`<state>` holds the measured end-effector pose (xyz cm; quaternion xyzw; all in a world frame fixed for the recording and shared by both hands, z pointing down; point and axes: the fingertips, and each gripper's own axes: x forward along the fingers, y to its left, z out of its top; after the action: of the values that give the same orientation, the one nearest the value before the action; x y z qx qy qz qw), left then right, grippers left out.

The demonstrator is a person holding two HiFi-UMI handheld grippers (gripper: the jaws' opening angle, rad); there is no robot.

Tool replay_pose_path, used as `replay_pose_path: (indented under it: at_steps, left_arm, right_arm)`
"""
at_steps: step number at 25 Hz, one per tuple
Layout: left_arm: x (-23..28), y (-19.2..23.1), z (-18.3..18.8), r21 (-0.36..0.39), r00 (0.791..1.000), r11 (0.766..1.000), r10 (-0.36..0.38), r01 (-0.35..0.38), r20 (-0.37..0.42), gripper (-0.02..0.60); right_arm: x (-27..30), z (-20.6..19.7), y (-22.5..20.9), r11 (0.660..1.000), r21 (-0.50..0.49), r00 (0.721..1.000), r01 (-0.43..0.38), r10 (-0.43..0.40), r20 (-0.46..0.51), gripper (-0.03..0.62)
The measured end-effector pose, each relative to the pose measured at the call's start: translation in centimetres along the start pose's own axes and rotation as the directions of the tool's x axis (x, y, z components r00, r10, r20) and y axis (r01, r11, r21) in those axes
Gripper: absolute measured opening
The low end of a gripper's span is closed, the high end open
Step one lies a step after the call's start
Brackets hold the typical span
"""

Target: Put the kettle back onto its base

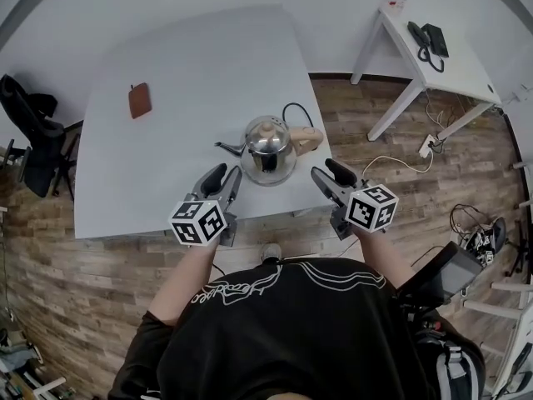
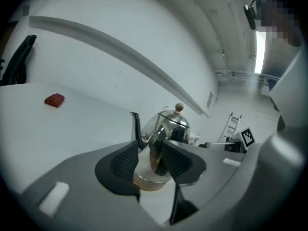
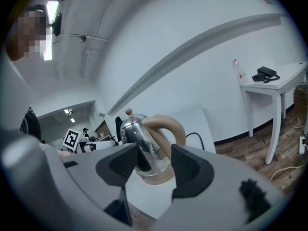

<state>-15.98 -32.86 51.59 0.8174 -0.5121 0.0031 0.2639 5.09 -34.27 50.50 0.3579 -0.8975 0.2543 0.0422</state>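
Note:
A shiny steel kettle (image 1: pixel 269 147) with a tan handle and a thin dark spout stands upright on its round base (image 1: pixel 268 177) near the table's front edge; a black cord (image 1: pixel 293 109) runs from behind it. My left gripper (image 1: pixel 221 179) hovers open just left of the kettle, apart from it. On the other side, my right gripper (image 1: pixel 328 176) is also open and clear of the handle. Seen from the left gripper view, the kettle (image 2: pixel 166 131) stands beyond the left gripper (image 2: pixel 150 159). The right gripper view shows the kettle (image 3: pixel 144 143) past the right gripper (image 3: pixel 153 165). Nothing sits between either pair of jaws.
The white table (image 1: pixel 150 165) carries a small brown pouch (image 1: pixel 140 100) at the far left. A black chair (image 1: pixel 29 140) stands off the left side. A second white desk (image 1: pixel 433 61) with a black phone (image 1: pixel 427 42) stands at the right over wood flooring with loose cables.

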Motion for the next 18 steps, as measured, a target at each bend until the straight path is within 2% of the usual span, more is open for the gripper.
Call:
replay_pose_path:
  at_steps: [5, 6, 7, 8, 10, 13, 15, 18]
  left_arm:
    - [-3.8, -5.5, -1.1, 0.007, 0.999, 1.0, -0.021, 0.02, 0.039, 0.138]
    - [-4.7, -7.0, -1.5, 0.012, 0.999, 0.999, -0.035, 0.034, 0.039, 0.138]
    - [-5.6, -8.7, -2.0, 0.016, 0.998, 0.999, -0.052, 0.051, 0.036, 0.137]
    - [-6.5, -10.4, -2.5, 0.019, 0.997, 0.997, -0.073, 0.072, 0.032, 0.13]
    - [-8.4, -14.1, -3.4, 0.032, 0.992, 0.992, -0.125, 0.124, 0.029, 0.102]
    - [-11.4, -19.7, -4.3, 0.074, 0.982, 0.98, -0.186, 0.183, 0.028, 0.011]
    - [-13.5, -23.6, -4.9, 0.105, 0.972, 0.967, -0.234, 0.231, 0.018, 0.006]
    - [-16.3, -28.9, -6.0, 0.148, 0.946, 0.934, -0.325, 0.324, -0.017, 0.006]
  right_arm:
    - [-4.6, 0.1, 5.1, 0.993, -0.032, 0.993, -0.117, 0.117, -0.006, 0.223]
    - [-5.9, -0.2, 5.9, 0.991, -0.041, 0.992, -0.126, 0.125, -0.009, 0.184]
    - [-7.2, -0.4, 6.6, 0.99, -0.046, 0.992, -0.13, 0.129, -0.007, 0.058]
    - [-8.7, -0.7, 7.4, 0.989, -0.044, 0.99, -0.139, 0.139, -0.003, 0.01]
    - [-11.6, -1.2, 9.3, 0.981, -0.031, 0.982, -0.189, 0.189, 0.006, 0.008]
    - [-15.4, -1.7, 12.7, 0.955, -0.021, 0.955, -0.297, 0.297, 0.009, 0.006]
    - [-17.6, -2.1, 15.2, 0.932, -0.025, 0.933, -0.361, 0.361, -0.009, 0.006]
    - [-20.1, -2.9, 18.8, 0.902, -0.068, 0.904, -0.427, 0.423, -0.064, 0.006]
